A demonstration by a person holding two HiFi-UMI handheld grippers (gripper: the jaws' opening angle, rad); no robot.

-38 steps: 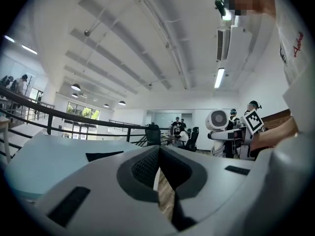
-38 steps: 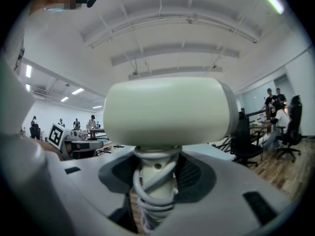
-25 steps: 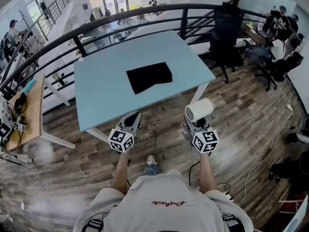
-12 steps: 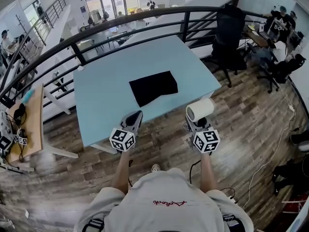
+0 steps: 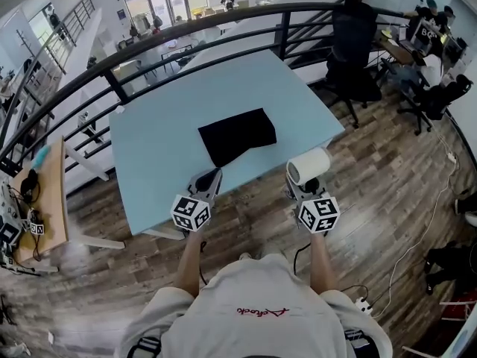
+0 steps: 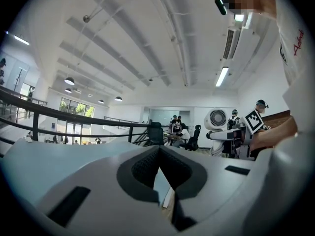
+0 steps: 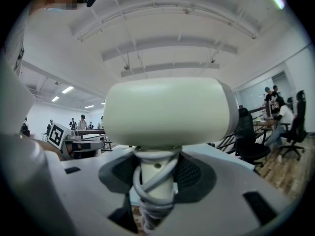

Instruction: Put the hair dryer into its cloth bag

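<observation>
Both grippers have edged forward to the near edge of the blue table point(image 5: 156, 133). The left gripper point(image 5: 211, 176) has its jaws pressed together on nothing, while the right gripper point(image 5: 304, 187) pinches the handle of the white hair dryer point(image 5: 308, 166), cord wound round it. Farther off, the black cloth bag point(image 5: 237, 134) lies flat on the table, at 10 o'clock from the dryer and well apart from it.

My left gripper point(image 6: 160, 154) with jaws closed tip to tip, nothing between them, pale blue table point(image 6: 161, 186) glimpsed below, dark railing point(image 6: 74, 118) left, white hair dryer point(image 6: 218, 118) right, black chair point(image 6: 155, 133) beyond
</observation>
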